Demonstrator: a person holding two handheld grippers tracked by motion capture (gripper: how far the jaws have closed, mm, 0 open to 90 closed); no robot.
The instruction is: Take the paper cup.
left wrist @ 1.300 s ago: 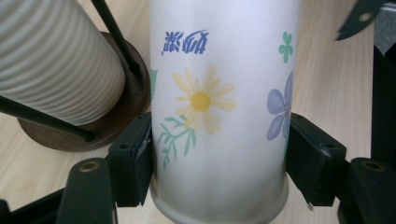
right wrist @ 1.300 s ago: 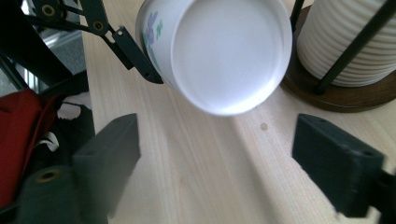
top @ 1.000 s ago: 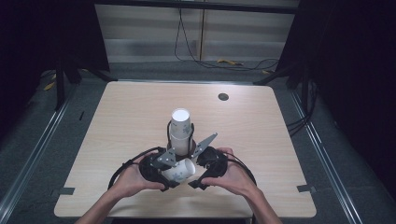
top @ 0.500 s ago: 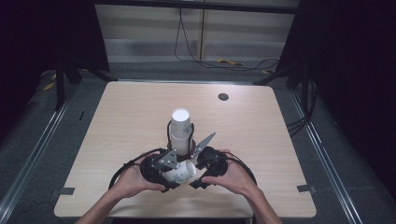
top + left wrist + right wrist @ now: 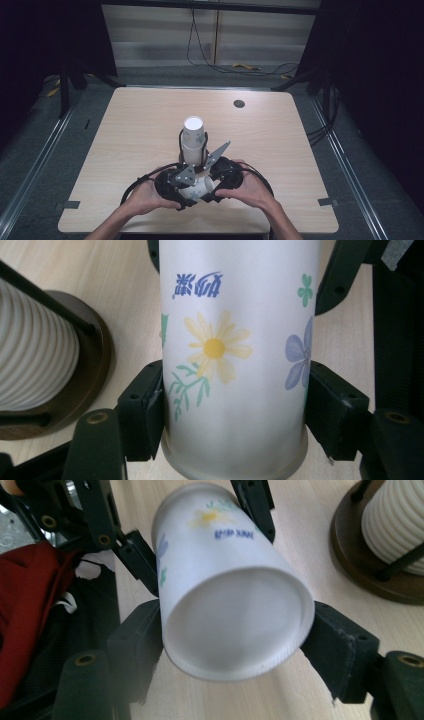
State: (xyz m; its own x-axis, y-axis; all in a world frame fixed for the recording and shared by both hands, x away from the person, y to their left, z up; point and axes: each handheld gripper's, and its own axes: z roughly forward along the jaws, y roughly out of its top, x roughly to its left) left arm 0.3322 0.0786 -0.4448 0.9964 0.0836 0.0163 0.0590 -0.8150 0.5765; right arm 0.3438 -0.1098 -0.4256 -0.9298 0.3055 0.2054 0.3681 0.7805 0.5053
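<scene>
Paper cup (image 5: 235,365), white with printed flowers and blue lettering, lies on its side between the two grippers at the near-middle of the table (image 5: 125,130), lifted or resting just above the wood; which one is hard to say from the high view. Judged light, thin-walled and easily crushed; the smooth coated wall is likely a bit slippery. The stiffest places to take hold are the rolled rim and the base ring, and a squeeze at mid-wall would dent it.

Left gripper (image 5: 232,405) is clamped on the cup, pads pressed against opposite sides of the wall close to one end. Right gripper (image 5: 235,645) faces the cup's recessed bottom; its jaws have just been closing with that end between them. The pads appear to touch both sides, though how firmly they press is unclear.

In the high view the left hand (image 5: 147,197) and right hand (image 5: 250,190) sit close together at the near edge, forearms coming in low, and the grippers point inward at each other.

Just beyond, a stack of paper cups (image 5: 194,140) stands upside down in a wire holder with a dark round base (image 5: 95,370). A small dark disc (image 5: 239,104) lies far right on the table.
</scene>
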